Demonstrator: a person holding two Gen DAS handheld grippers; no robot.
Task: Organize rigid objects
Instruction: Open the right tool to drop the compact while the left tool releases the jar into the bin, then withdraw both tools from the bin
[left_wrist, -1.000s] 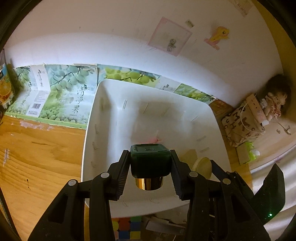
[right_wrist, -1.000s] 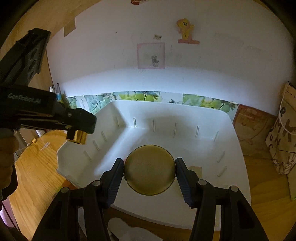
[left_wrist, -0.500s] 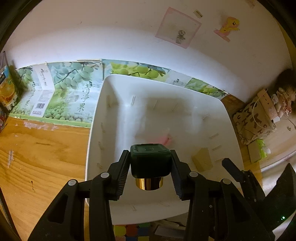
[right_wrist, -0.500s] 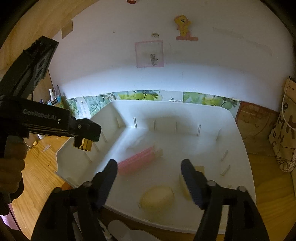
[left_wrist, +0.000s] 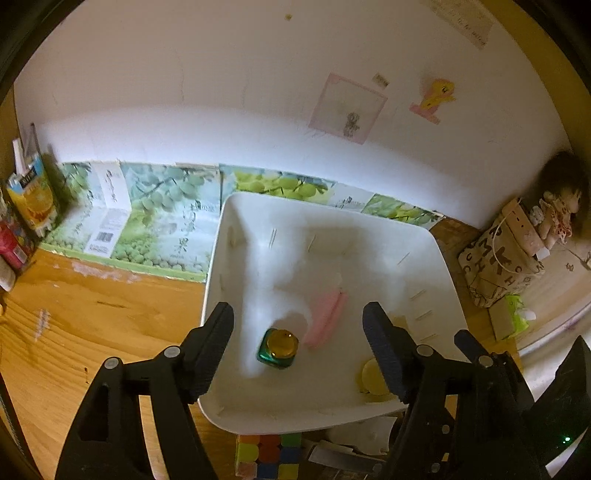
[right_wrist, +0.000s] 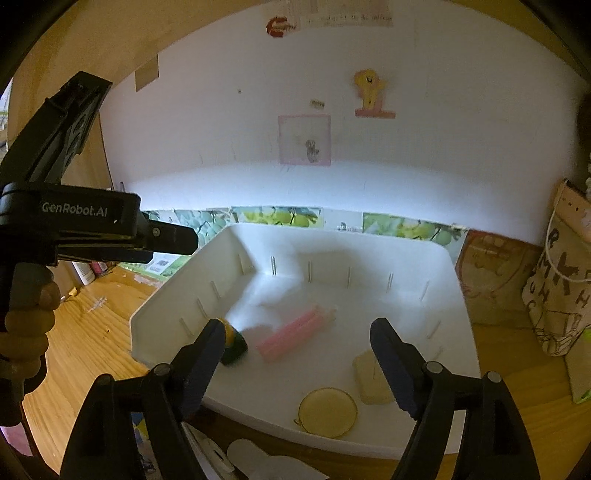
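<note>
A white bin (left_wrist: 325, 421) (right_wrist: 166, 299) stands on the wooden table. Inside lie a green bottle with a gold cap (left_wrist: 279, 349) (right_wrist: 232, 345), a pink stick (left_wrist: 327, 319) (right_wrist: 295, 332), a round yellow disc (left_wrist: 371, 376) (right_wrist: 328, 411) and a beige block (right_wrist: 371, 376). My left gripper (left_wrist: 298, 345) is open and empty above the bin's near left part; it also shows from the side in the right wrist view (right_wrist: 162, 236). My right gripper (right_wrist: 301, 363) is open and empty above the bin's near edge.
Green fruit cartons (left_wrist: 155, 214) line the white wall behind the bin. Juice boxes (left_wrist: 29, 195) stand far left. A patterned bag (left_wrist: 498, 266) (right_wrist: 561, 291) stands right. A colour cube (left_wrist: 267, 456) and white pieces (right_wrist: 258, 458) lie before the bin.
My left gripper opened and the green bottle dropped into the bin. My right gripper had released the yellow disc, which now lies flat near the bin's front edge.
</note>
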